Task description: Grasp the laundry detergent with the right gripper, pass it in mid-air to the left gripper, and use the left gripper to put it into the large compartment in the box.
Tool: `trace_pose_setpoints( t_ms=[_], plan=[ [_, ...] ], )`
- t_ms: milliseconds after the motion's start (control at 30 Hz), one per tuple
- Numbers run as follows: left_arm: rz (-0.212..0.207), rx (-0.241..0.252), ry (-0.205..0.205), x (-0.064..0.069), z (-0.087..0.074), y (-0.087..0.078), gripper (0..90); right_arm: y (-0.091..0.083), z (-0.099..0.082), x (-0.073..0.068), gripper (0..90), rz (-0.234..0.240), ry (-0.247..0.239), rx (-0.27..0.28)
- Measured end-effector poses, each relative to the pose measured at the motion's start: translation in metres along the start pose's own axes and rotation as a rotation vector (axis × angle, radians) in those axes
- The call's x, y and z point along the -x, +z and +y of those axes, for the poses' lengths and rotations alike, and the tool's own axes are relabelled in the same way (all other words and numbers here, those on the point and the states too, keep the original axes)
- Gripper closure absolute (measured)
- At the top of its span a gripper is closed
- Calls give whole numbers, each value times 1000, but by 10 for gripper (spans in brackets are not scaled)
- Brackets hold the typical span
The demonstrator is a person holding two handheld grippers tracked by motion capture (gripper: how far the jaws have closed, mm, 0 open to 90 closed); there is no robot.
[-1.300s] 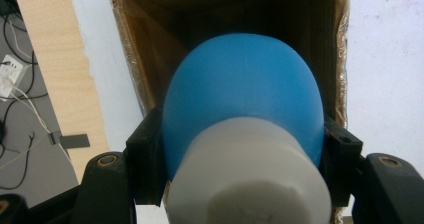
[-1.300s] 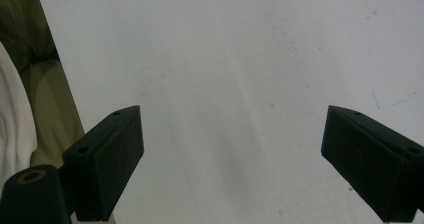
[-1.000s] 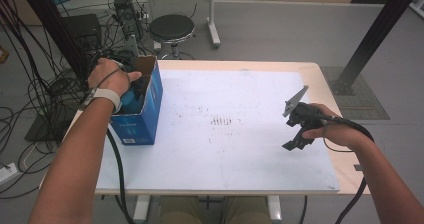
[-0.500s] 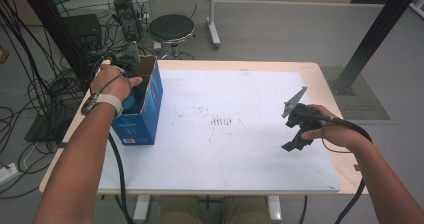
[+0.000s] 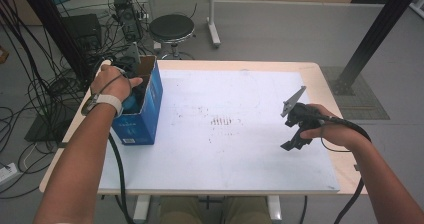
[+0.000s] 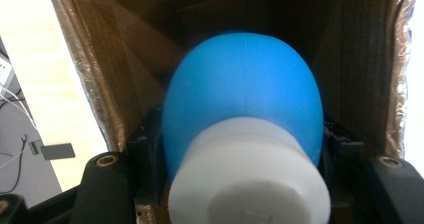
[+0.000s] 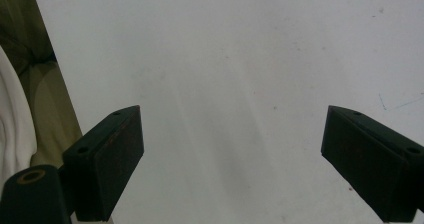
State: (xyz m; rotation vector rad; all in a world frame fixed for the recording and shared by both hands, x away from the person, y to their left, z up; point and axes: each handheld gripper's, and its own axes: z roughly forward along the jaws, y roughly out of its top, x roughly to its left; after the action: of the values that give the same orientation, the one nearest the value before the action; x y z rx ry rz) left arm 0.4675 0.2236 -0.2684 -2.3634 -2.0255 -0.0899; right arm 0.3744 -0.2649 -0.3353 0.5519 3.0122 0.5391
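A blue cardboard box (image 5: 143, 118) stands open at the table's left edge. My left gripper (image 5: 129, 86) reaches down into it, the hand over the opening. In the left gripper view the left gripper (image 6: 242, 141) is shut on a round blue object (image 6: 242, 99) with a white cylindrical end (image 6: 250, 179), inside the brown box walls (image 6: 100, 69). My right gripper (image 5: 295, 136) hovers over the right part of the white sheet (image 5: 235, 134). In the right gripper view the right gripper (image 7: 235, 139) is open, with bare white sheet (image 7: 235, 59) between its jaws.
The pale wooden table (image 5: 327, 81) shows around the sheet. Behind the table stand a black stool (image 5: 171, 28) and a white table leg (image 5: 214, 19). Cables (image 5: 45, 84) hang and lie on the floor at the left. A black post (image 5: 375, 34) rises at the right.
The left hand has shifted slightly in the box, and the gripper's grey plate has come into sight above the box's far edge. The right gripper has hardly moved.
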Motion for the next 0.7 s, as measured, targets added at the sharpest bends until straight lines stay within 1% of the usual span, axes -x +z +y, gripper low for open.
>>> trace_pose_setpoints(
  t_ms=[200, 533, 700],
  plan=[
    [0, -2, 4, 0, 0, 0, 370, 0, 1, -1, 99, 0, 0, 2],
    [2, 0, -1, 1, 0, 0, 370, 0, -1, -1, 98, -1, -4, 9],
    [4, 2, 2, 2, 0, 0, 369, 0, -2, -2, 99, -2, 5, 6]
  ],
)
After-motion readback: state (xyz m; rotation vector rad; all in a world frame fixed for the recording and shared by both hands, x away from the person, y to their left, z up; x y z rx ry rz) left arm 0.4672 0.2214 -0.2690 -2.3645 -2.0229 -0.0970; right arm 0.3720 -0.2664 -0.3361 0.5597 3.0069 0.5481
